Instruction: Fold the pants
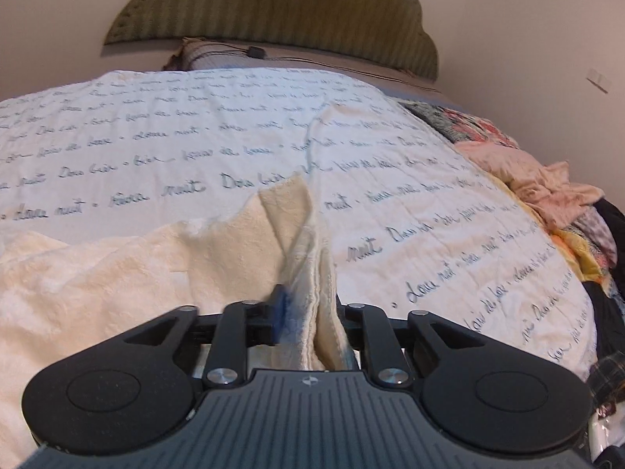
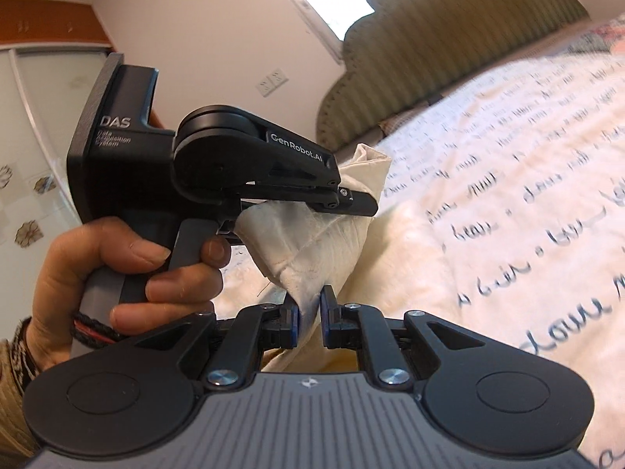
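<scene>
Both grippers are clenching the cream pants [image 1: 117, 273] above the script-printed bedspread [image 1: 156, 144]: left gripper [image 1: 308, 312], right gripper [image 2: 308, 310]. A clothes pile [image 1: 547, 195] is lying at three o'clock, a headboard [image 1: 273, 4] standing at twelve.

The bedspread [image 1: 156, 148] lies open from its middle to the head edge and the left side, with only shallow wrinkles; a gripper can pass there. A heap of clothes [image 1: 547, 195] lines the right edge of the bed and blocks passage on that side. The headboard [image 1: 273, 11] and a cable [image 1: 234, 49] bound the head edge. The cream pants [image 1: 97, 281] cover the near left part. The left gripper [image 2: 351, 199] stands just beside the right gripper [image 2: 308, 312], leaving little room between them.
</scene>
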`<state>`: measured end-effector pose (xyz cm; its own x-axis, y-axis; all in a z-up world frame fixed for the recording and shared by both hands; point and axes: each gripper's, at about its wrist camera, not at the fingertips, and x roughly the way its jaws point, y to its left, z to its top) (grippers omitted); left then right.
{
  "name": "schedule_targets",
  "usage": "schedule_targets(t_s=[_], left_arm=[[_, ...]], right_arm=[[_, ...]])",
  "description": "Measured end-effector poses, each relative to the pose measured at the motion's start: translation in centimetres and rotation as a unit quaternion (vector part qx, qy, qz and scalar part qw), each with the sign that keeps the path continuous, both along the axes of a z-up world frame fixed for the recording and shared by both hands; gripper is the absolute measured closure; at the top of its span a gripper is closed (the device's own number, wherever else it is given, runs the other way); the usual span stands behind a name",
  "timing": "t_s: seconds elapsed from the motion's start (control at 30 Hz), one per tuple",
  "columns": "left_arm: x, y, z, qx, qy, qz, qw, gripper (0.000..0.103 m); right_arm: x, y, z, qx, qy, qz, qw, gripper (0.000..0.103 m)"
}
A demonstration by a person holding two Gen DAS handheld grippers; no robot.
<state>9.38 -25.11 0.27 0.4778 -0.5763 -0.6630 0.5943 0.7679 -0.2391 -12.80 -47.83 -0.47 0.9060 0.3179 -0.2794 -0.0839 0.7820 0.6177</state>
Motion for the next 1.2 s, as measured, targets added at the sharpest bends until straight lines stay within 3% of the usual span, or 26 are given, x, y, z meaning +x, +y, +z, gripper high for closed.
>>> schedule_targets(t_s=[0.13,0.23,0.37,0.47,0.57,0.63,0.7,0.73,0.8,0.83,0.87,0.97,1.1,1.2], left_arm=[[-0.3,0.2,0.4,-0.023,0.016,-0.021,0.9994,0.047],[-0.8,2.0,1.6,-0.075,0.009,-0.030,0.9967,0.033],[-0.8,4.8,3.4,-0.093,-0.024,-0.006,0.9953,0.027],[0.0,7.4,3.3,-0.065,-0.040,0.033,0.9965,0.026],[0.9,10.4,2.2,-0.025,-0.061,0.084,0.9942,0.026],[1.4,12.7,1.4,-0.009,-0.071,0.121,0.9901,0.026],[1.5,14.3,0.5,-0.004,-0.063,0.137,0.9885,0.026],[1.4,15.1,0.1,-0.006,-0.055,0.136,0.9892,0.026],[0.7,15.8,-0.6,-0.008,-0.051,0.130,0.9901,0.026],[-0.1,16.1,-0.8,-0.004,-0.065,0.130,0.9894,0.026],[-0.9,16.2,-0.8,0.005,-0.082,0.126,0.9886,0.026],[-2.9,15.5,-1.0,0.038,-0.125,0.088,0.9874,0.026],[-5.1,14.3,-3.3,0.116,-0.165,0.022,0.9792,0.024],[-5.1,14.7,-3.1,0.108,-0.167,0.024,0.9798,0.026]], right_arm=[[0.6,-0.7,0.3,0.043,0.014,-0.011,0.999,0.092],[0.7,-1.3,-0.2,0.056,0.033,-0.022,0.998,0.091],[-0.1,-1.9,-1.0,0.105,0.068,-0.037,0.991,0.089],[-1.0,-2.4,-0.6,0.114,0.075,-0.056,0.989,0.085],[-2.5,-2.8,0.8,0.080,0.067,-0.107,0.989,0.084],[-3.5,-3.0,2.4,0.011,0.051,-0.171,0.984,0.080],[-3.6,-3.4,3.9,-0.039,0.022,-0.185,0.982,0.080],[-3.1,-3.3,4.4,-0.058,0.022,-0.175,0.983,0.077],[-1.6,-3.1,4.8,-0.070,0.027,-0.135,0.988,0.061],[-0.9,-3.0,4.7,-0.068,0.031,-0.120,0.990,0.049],[-0.3,-2.9,4.4,-0.068,0.036,-0.106,0.991,0.044],[2.4,-1.8,3.4,-0.101,0.070,-0.078,0.989,0.045],[1.1,-0.5,1.1,-0.164,0.114,-0.051,0.979,0.047],[1.0,-1.1,1.8,-0.152,0.103,-0.058,0.981,0.047]])
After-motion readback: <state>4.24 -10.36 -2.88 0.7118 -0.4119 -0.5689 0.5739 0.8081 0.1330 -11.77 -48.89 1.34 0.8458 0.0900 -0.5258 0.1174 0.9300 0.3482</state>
